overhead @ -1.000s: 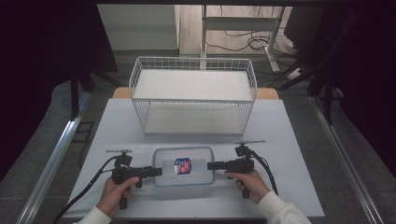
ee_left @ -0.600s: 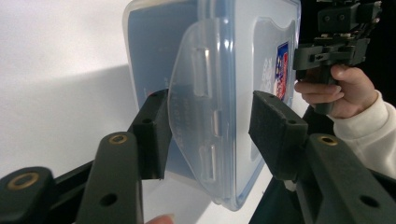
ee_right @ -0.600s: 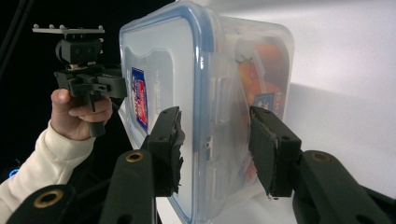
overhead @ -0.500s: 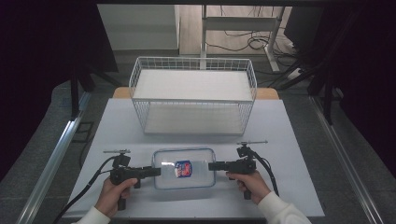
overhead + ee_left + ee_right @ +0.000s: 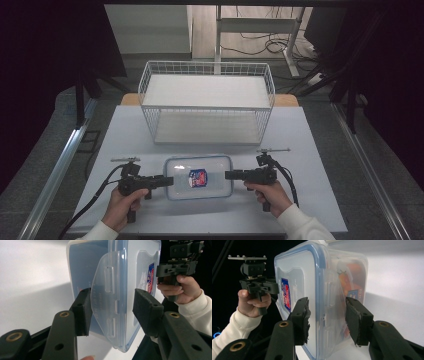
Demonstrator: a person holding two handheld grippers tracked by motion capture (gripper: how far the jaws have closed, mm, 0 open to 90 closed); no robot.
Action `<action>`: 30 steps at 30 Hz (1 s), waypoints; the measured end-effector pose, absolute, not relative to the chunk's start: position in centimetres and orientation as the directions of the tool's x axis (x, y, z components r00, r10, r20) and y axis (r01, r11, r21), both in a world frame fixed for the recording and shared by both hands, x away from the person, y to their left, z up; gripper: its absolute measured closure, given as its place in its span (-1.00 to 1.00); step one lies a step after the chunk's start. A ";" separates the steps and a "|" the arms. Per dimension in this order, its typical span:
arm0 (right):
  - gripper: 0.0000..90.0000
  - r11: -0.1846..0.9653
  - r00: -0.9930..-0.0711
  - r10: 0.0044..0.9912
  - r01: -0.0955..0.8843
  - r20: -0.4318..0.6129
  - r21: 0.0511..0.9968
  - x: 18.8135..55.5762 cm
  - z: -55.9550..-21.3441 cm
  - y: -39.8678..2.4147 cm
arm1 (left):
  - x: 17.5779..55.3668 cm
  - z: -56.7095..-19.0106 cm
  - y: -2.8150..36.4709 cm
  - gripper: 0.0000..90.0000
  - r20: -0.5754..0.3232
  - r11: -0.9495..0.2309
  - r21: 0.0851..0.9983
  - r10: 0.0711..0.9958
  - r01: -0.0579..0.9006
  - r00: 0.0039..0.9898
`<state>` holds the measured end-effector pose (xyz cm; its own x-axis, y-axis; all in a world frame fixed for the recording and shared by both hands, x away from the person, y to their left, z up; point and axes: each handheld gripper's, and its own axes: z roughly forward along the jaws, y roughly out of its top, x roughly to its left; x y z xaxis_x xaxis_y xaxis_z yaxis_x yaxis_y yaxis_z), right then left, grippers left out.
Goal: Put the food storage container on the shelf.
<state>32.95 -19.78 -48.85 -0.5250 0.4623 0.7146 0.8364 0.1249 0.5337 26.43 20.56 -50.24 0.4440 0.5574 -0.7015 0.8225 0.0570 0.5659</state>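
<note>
Jaws of the left gripper have just been closing and now bracket the flared-out latch flap at one short end of the clear lidded food container, one pad on the flap, the other near the lid. Opposite, the right gripper straddles the other end; whether its pads press I cannot tell. Gripping both ends suits lifting the container level, perhaps toward the wire basket behind it on the white table.

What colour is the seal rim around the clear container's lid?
Blue, running around the lid of the container; clearest in the right gripper view.
</note>
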 end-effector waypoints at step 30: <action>0.21 0.063 -0.573 0.529 0.762 0.626 0.645 38.4 -46.5 -20.6 | 35.4 -48.6 19.7 0.12 -0.657 0.009 0.636 0.530 0.772 0.536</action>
<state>38.36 -20.60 -46.48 -0.5734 0.5288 0.6258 0.7617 0.0629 0.6449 35.38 19.72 -48.59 0.5358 0.5298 -0.6574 0.7715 0.0092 0.6361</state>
